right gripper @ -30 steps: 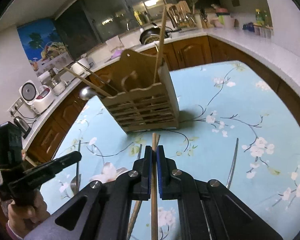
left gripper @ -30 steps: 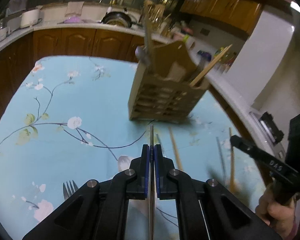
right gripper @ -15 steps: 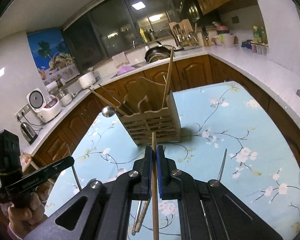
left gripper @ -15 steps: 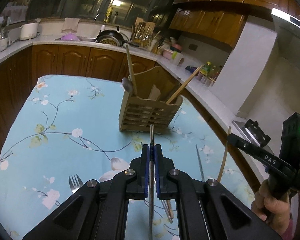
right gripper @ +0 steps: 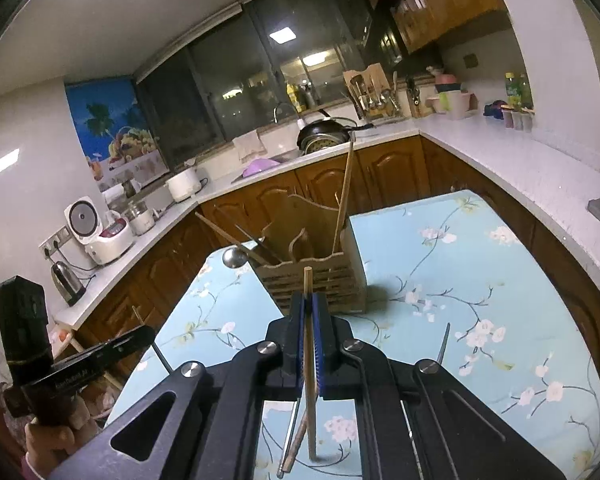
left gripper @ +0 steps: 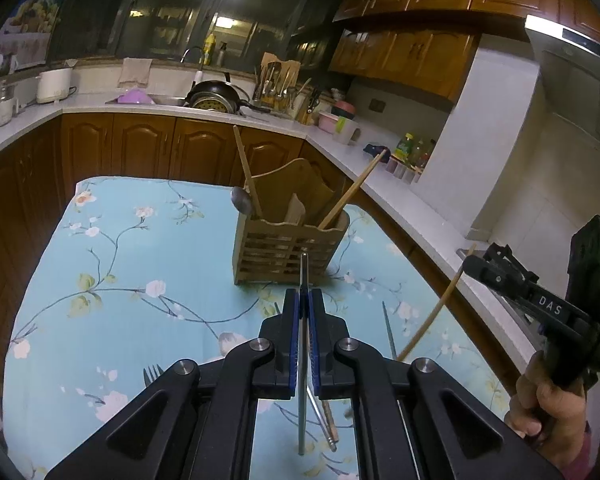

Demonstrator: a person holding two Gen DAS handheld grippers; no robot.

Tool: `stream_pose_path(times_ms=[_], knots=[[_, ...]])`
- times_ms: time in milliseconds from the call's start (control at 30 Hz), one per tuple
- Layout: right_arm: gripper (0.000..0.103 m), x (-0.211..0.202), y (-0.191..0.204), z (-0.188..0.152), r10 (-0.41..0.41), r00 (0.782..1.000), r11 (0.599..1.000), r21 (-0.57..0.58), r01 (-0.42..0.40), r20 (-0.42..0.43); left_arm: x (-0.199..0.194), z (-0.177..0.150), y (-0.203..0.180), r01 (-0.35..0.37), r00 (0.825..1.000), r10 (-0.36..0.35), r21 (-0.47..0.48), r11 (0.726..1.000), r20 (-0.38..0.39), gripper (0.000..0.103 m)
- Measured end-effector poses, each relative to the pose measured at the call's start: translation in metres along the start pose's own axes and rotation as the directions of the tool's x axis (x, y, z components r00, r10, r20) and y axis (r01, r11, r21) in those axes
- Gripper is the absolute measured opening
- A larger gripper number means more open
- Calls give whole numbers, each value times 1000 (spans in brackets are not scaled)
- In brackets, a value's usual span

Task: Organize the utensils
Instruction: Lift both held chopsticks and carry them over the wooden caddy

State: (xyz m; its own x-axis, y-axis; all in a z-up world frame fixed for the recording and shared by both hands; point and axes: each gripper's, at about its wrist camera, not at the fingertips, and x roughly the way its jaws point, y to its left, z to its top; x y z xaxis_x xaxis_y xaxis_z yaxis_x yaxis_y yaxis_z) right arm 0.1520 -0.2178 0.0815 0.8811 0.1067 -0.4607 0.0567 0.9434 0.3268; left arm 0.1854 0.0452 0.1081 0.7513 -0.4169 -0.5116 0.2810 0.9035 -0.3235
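A: The slatted wooden utensil holder [left gripper: 290, 250] stands upright on our table's pale blue floral tablecloth [left gripper: 112, 280], with a metal spoon [left gripper: 242, 200] and wooden chopsticks [left gripper: 350, 194] leaning out of its compartments.

B: Our left gripper [left gripper: 305, 300] is clenched on a thin metal chopstick [left gripper: 303, 276] that points at the holder from above the cloth.

A: Our right gripper [right gripper: 310, 304] is clamped on a wooden chopstick [right gripper: 308, 284], also aimed at the holder.

B: Loose sticks [left gripper: 326, 416] lie on the cloth under our grippers, and a metal fork [left gripper: 152, 376] lies to the left.
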Motion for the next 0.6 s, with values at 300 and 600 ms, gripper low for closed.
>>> stream_pose_path(times_ms=[300,600], knots=[[4,-2,-2,8,-1,1000,1000,4,0,28,-3,9,-2,8,1000,-8,9,1000,28,2],[4,-2,-1,29,-3,998,1000,-10,4,68,-1,33,-2,13,998,-14,25,1000,66,2]])
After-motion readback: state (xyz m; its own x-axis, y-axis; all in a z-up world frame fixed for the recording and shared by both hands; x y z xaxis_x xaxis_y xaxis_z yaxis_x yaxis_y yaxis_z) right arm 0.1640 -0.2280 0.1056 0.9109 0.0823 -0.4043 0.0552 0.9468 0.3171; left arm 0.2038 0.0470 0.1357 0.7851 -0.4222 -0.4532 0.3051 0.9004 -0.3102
